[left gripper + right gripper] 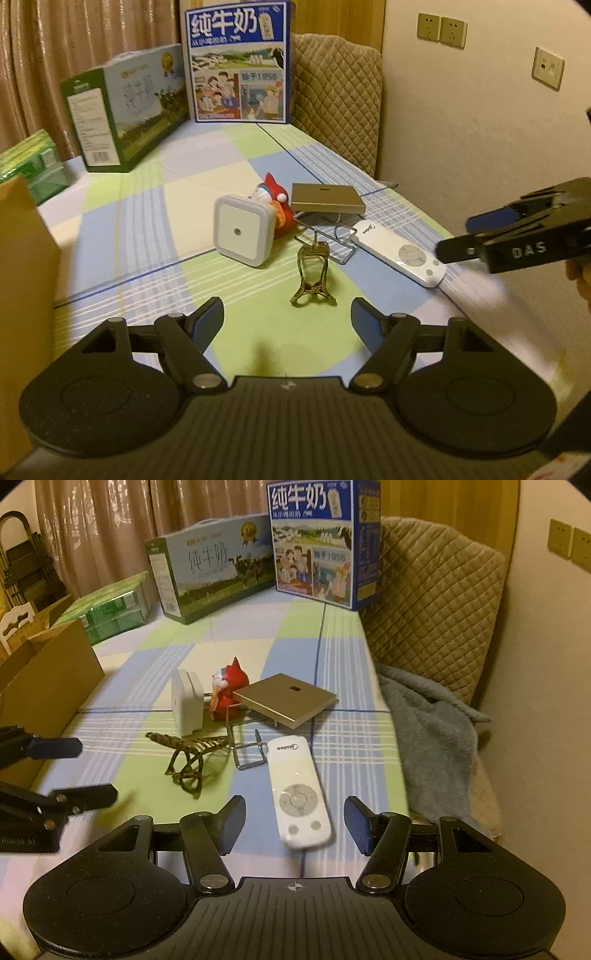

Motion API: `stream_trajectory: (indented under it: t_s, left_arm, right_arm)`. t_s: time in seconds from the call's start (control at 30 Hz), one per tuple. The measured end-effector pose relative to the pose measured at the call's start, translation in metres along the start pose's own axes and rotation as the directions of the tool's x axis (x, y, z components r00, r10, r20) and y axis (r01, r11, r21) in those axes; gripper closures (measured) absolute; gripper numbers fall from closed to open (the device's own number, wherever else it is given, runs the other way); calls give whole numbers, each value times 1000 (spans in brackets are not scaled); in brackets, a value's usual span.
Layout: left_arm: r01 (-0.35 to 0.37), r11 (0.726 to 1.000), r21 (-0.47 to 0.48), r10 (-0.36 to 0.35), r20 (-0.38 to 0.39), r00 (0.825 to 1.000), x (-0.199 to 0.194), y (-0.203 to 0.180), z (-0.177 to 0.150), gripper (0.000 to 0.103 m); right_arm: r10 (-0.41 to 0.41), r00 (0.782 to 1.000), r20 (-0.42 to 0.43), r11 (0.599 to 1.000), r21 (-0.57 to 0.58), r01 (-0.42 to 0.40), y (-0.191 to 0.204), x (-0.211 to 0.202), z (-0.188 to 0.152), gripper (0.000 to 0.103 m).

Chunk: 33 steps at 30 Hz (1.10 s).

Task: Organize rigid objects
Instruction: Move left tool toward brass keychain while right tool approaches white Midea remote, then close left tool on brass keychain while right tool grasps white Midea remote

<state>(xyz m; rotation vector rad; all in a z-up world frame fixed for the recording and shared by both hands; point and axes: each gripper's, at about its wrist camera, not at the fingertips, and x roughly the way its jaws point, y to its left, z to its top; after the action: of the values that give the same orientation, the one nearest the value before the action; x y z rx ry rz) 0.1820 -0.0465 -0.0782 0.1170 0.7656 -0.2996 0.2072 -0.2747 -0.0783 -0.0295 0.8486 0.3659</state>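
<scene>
On the checked tablecloth (147,221) lies a cluster of small items: a white square night light (242,230) (186,705), a red figurine (275,201) (227,690), a flat gold box (325,197) (286,699), a wire stand (332,238) (247,751), a brass tower model (312,275) (188,760) and a white remote (399,253) (297,786). My left gripper (288,321) (74,771) is open and empty, just short of the tower model. My right gripper (295,816) (456,236) is open, and the remote's near end shows between its fingers without touching the pads.
Two milk cartons (236,62) (125,114) stand at the back. A green pack (110,607) and a cardboard box (48,679) are at the left. A quilted chair cover (432,602) and a grey-blue blanket (428,738) line the right edge, against the wall (480,129).
</scene>
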Motion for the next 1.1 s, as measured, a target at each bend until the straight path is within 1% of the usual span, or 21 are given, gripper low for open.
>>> stream_trajectory:
  t_s: [0.13, 0.23, 0.5, 0.67, 0.77, 0.83, 0.9, 0.97, 1.03, 1.1]
  left_arm:
    - [12, 1000, 15, -12, 8, 1000, 18, -1, -1, 31]
    - [15, 1000, 26, -15, 13, 1000, 28, -2, -1, 31]
    - [25, 1000, 18, -26, 13, 1000, 48, 0, -1, 32]
    - [30, 999, 26, -30, 15, 999, 58, -1, 0, 32]
    - [33, 999, 35, -34, 19, 999, 64, -4, 1, 33]
    - [34, 999, 42, -36, 25, 999, 68, -6, 2, 37]
    - [32, 998, 53, -33, 27, 999, 71, -10, 3, 39]
    - [33, 998, 59, -35, 32, 999, 74, -13, 4, 44]
    - [32, 998, 57, -34, 41, 999, 76, -15, 6, 52]
    - [25, 998, 54, -28, 46, 999, 79, -17, 8, 59]
  right_arm:
    - [5, 1000, -3, 999, -44, -5, 2, 26, 3, 47]
    - [-24, 1000, 0, 996, -86, 24, 6, 44, 3, 47]
    - [-20, 999, -27, 996, -91, 18, 5, 74, 1, 48]
    - [-19, 1000, -18, 995, -103, 17, 4, 81, 1, 55]
    - [-24, 1000, -10, 995, -92, 23, 3, 82, 3, 64]
    - [-26, 1000, -13, 997, -76, 25, 3, 82, 3, 65]
    - [-24, 1000, -17, 998, -61, 23, 2, 80, 3, 65]
    - [-23, 1000, -21, 999, -40, 22, 1, 78, 2, 65]
    - [-25, 999, -25, 1000, -19, 25, 0, 75, 1, 65]
    - [-32, 999, -22, 999, -5, 32, -1, 72, 1, 65]
